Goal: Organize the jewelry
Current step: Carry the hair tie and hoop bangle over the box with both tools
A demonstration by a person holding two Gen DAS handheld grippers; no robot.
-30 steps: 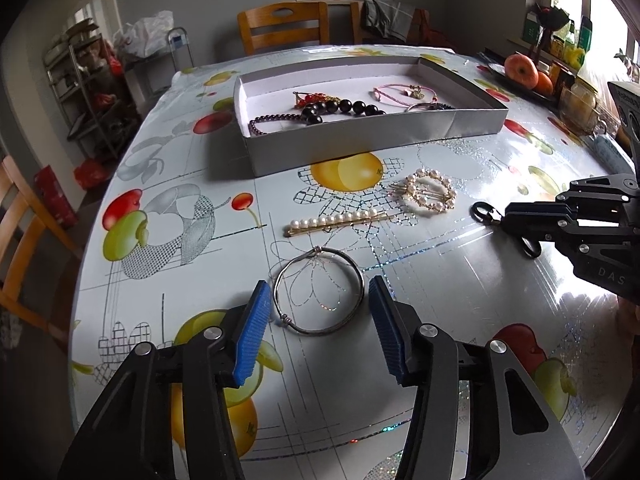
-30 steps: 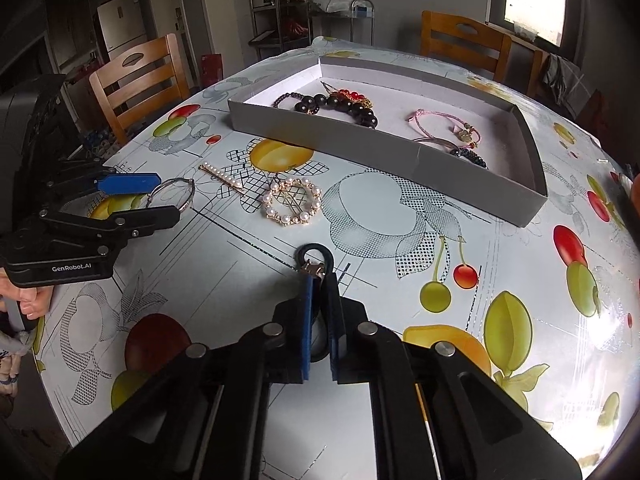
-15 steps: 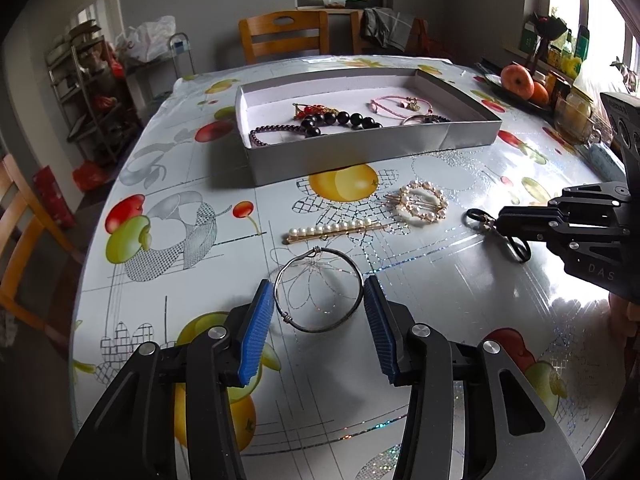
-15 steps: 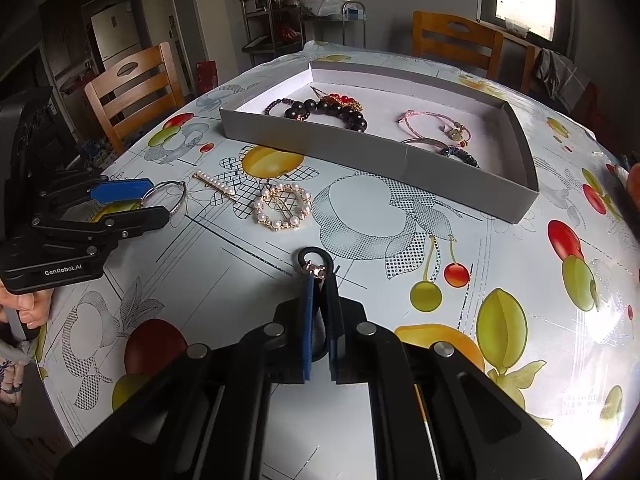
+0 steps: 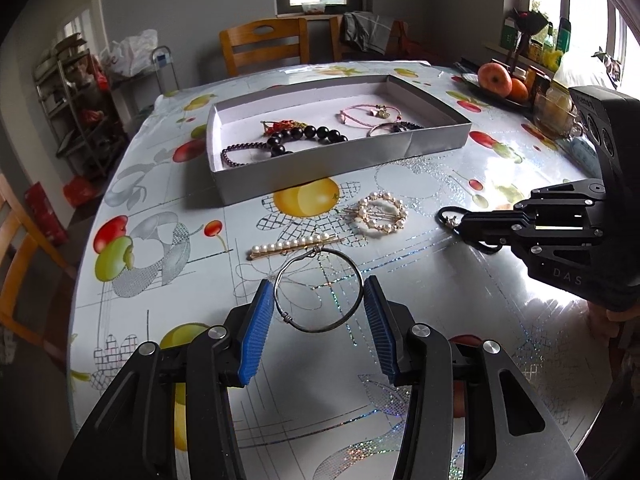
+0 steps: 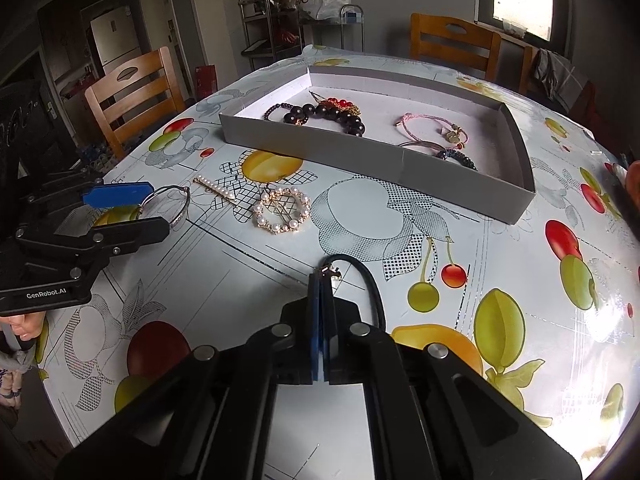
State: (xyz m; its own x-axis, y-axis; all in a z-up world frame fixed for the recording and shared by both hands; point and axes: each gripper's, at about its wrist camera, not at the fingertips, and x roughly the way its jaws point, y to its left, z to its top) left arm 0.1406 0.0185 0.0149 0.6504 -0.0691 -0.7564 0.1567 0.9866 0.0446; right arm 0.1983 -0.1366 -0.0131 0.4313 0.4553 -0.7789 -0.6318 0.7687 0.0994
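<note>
From the left wrist cam, the left gripper [image 5: 319, 312] sits about half open around a silver bangle [image 5: 319, 290] on the table [image 5: 160, 208]; its blue pads [image 5: 256, 320] look to be touching the bangle's sides. A pearl hair clip [image 5: 294, 245] and a pearl ring brooch [image 5: 382, 213] lie just past it, in front of the grey tray [image 5: 436, 142].

Right wrist cam: the right gripper [image 6: 321, 280] is nearly closed, pinching a black hair tie [image 6: 366, 280], though its jaws have just eased open a touch.
</note>
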